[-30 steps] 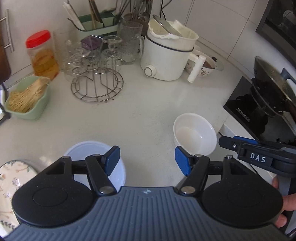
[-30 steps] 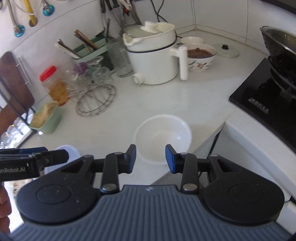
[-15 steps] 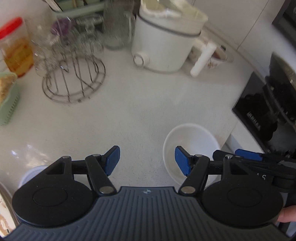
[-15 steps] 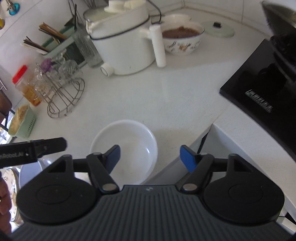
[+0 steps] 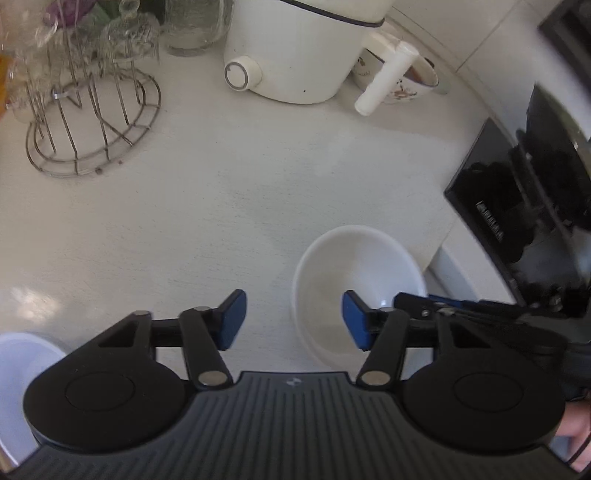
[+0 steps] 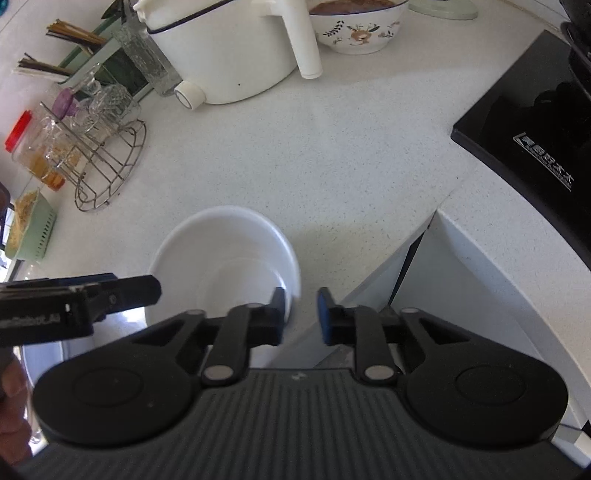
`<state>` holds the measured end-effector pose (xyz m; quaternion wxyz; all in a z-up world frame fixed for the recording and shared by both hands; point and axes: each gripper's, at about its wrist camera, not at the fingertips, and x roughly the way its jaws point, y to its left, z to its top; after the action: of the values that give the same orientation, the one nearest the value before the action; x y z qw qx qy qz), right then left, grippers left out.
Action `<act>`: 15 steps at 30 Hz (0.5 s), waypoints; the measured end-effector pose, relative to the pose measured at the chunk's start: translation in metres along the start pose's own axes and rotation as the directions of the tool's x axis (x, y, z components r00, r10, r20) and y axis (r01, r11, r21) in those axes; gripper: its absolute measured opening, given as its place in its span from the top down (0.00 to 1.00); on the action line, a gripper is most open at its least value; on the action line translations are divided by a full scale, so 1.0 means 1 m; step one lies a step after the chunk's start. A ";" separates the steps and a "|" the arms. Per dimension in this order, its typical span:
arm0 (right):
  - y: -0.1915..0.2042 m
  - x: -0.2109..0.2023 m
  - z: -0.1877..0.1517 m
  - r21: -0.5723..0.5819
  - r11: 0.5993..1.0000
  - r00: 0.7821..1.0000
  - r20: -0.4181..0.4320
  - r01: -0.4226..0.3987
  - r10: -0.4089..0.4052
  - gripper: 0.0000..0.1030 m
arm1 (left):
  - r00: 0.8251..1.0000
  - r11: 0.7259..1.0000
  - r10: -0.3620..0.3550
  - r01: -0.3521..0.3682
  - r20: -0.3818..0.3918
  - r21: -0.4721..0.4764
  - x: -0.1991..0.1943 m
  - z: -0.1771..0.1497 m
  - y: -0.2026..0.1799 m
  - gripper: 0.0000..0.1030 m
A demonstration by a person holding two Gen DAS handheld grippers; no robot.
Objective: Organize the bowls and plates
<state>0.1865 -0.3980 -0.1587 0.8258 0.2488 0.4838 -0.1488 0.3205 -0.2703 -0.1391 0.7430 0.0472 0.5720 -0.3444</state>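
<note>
Grippers converge on white bowl (image 6: 225,254) at near edge of white counter (image 5: 221,192), w/ the right gripper (image 6: 301,314) straddling the bowl's right rim, jaws narrowed but a gap still showing each side of it. Left gripper (image 5: 293,319) hangs spread wide & empty just left of the bowl, a second pale bowl (image 5: 22,362) at its near-left. Far side: white cooker (image 6: 229,55), wire rack (image 5: 92,122), patterned bowl (image 6: 356,29); black cooktop (image 6: 524,122) right.
</note>
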 end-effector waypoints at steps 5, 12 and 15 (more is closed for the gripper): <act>-0.002 0.002 0.002 0.012 1.000 1.000 0.007 -0.009 0.009 0.87 | 1.000 1.000 -0.001 0.000 -0.028 -0.021 0.007 0.001 0.001 0.70; 0.000 0.003 0.003 0.010 0.999 0.999 0.001 -0.044 0.044 0.90 | 0.999 1.000 -0.018 0.018 -0.038 -0.020 0.002 0.001 -0.004 0.74; 0.001 -0.001 0.003 0.007 0.999 0.999 0.009 -0.047 0.047 0.90 | 0.999 0.999 -0.028 0.027 -0.028 -0.024 -0.005 0.002 -0.004 0.74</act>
<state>0.1885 -0.3987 -0.1562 0.8304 0.2623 0.4734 -0.1324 0.3192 -0.2717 -0.1328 0.7306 0.0353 0.5871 -0.3469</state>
